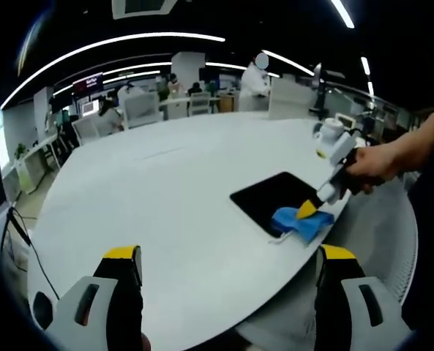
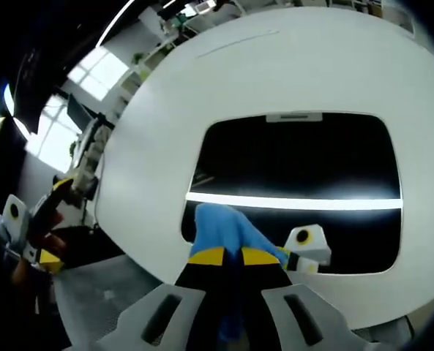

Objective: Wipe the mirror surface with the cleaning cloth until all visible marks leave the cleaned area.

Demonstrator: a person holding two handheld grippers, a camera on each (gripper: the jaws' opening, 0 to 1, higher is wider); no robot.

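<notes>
Mirror: a flat, dark, shiny sheet with round corners [image 1: 274, 197], lying on the table. In the right gripper view it sits at the middle [image 2: 297, 157], with a thin bright line of light across its glass.

Cloth: soft, blue and bunched up [image 1: 298, 222]. In the left gripper view it lies on the mirror's near corner, at about 4 o'clock from the middle. In the right gripper view it is at 6 o'clock [image 2: 220, 227] — its lower part is hidden behind the jaws.

Right gripper: the two black jaws with yellow tips are pressed close together [image 2: 226, 256] and pinch the blue cloth on the mirror. In the left gripper view it is white with a yellow tip [image 1: 309, 210], and a hand holds it at 3 o'clock.

Left gripper: its jaws are spread wide apart [image 1: 230, 254] with nothing between them, up over the table edge. In the right gripper view it is a small shape at 9 o'clock, too blurry to make out.

Table: big, round, smooth and white [image 1: 151, 197].

Room behind: chairs, desks and people at 12 o'clock in the left gripper view — far off and fuzzy.
</notes>
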